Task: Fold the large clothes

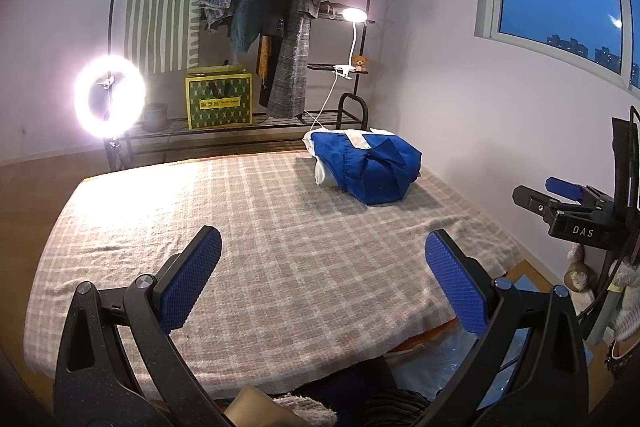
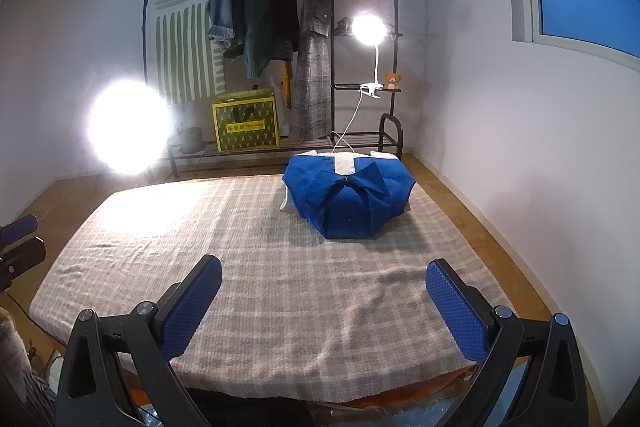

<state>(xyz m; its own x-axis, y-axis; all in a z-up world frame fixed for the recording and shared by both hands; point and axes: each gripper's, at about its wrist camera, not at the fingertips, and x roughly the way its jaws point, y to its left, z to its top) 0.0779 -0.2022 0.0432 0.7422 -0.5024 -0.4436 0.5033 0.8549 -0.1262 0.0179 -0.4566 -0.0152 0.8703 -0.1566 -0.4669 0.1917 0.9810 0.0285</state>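
Right wrist view: folded blue garment on the plaid blanket, right gripper above the near edge.

Right gripper [image 2: 323, 301] jaws spread wide, nothing between the blue pads [image 2: 191, 311], hovering over the blanket's [image 2: 256, 251] near part. Blue garment [image 2: 349, 199], white trim at the collar, sits folded at the blanket's far right, well apart from the gripper. Beyond the blanket: clothes rack [image 2: 276, 39] with hung coats, yellow-green bag [image 2: 246, 125], clip lamp [image 2: 369, 27] lit. Ring light [image 2: 129, 126] glares off the far-left corner. Left gripper [image 2: 18, 247] pokes in left of the blanket.
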